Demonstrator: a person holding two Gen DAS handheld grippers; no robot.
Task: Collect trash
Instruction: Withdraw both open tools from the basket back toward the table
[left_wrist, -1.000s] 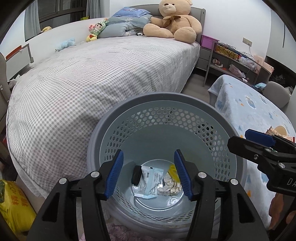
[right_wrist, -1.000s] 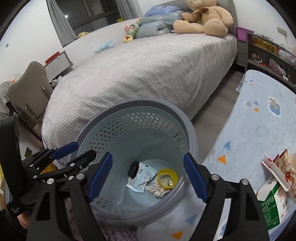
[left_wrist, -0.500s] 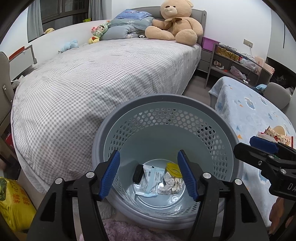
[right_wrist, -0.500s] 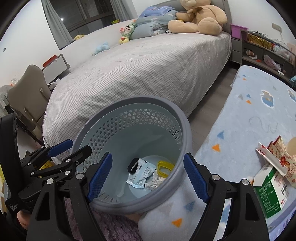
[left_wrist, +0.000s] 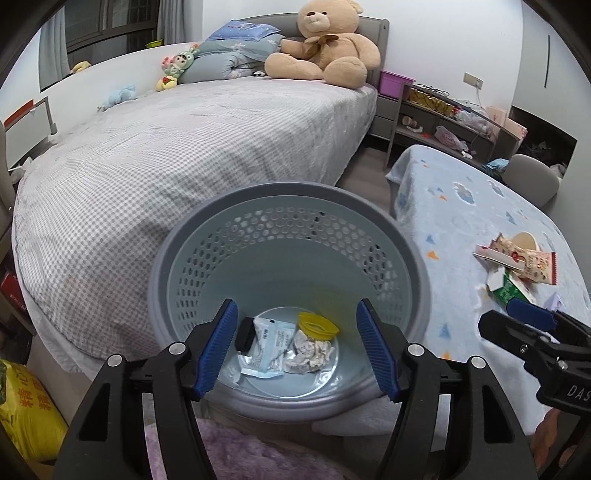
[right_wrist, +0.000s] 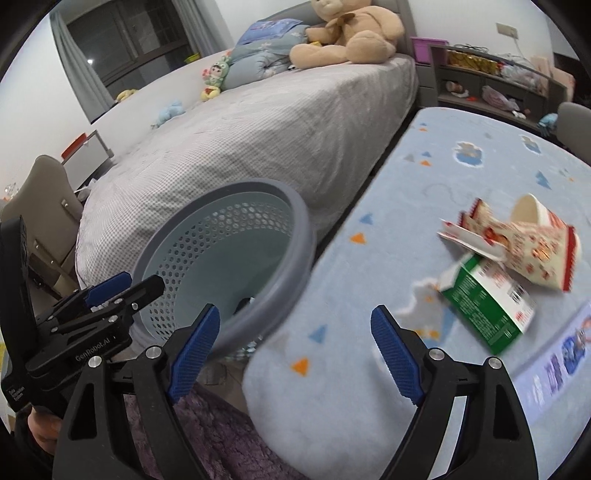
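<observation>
Both your grippers are opening, nothing between the fingers: the left gripper (left_wrist: 297, 345) hangs over the basket (left_wrist: 417, 291) of trash, the right gripper (right_wrist: 295, 349) beside it, carton (right_wrist: 487, 306) ahead-right.

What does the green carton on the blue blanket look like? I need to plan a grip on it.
The green carton looks like a paperboard drink box, green with a white printed panel and torn-open white top. It lies on its side on the blue blanket, and a red-patterned wrapper overlaps its upper end. Nothing grips it.
</observation>
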